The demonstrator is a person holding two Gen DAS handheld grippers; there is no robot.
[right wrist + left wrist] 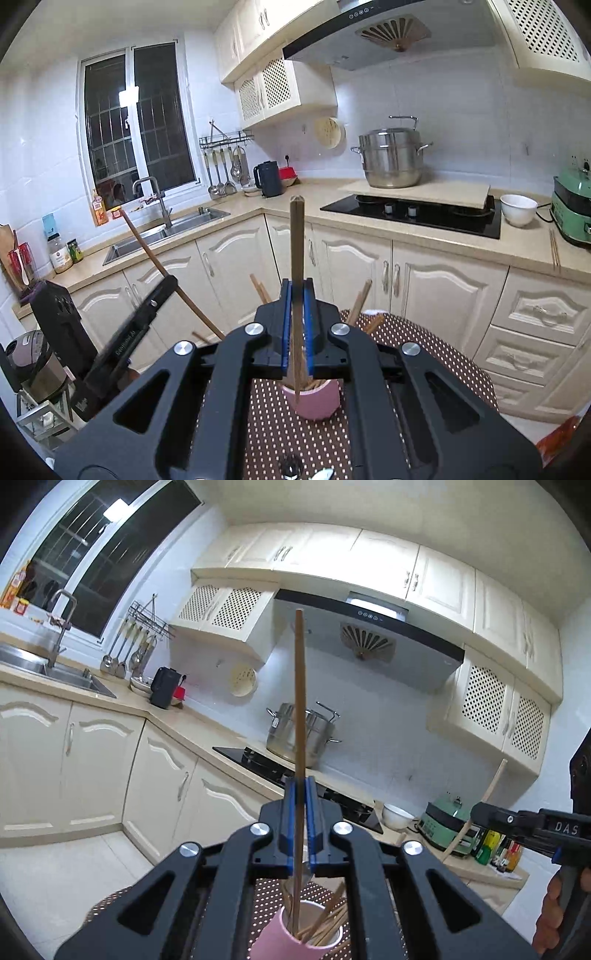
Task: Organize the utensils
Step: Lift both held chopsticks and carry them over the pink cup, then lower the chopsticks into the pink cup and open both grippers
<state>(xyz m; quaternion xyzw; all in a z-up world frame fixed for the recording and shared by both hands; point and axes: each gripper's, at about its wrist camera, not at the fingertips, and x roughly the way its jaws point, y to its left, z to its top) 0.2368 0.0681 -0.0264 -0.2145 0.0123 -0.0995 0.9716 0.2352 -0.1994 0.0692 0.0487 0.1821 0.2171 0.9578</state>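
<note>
Left wrist view: the left tongs (300, 794) are pressed together on a single wooden chopstick (300, 686), pinching it low on its shaft so most of its length stands up above them. Below sits a pink cup (275, 938) with more chopsticks (327, 921) fanned inside, on a dotted brown surface (269, 890).

Right wrist view: the right tongs (296, 295) likewise pinch one chopstick (296, 236), over the same pink cup (314, 402). These sticks look light, stiff and smooth, so they could pivot or slip; a hold nearer the middle would steady them.
</note>
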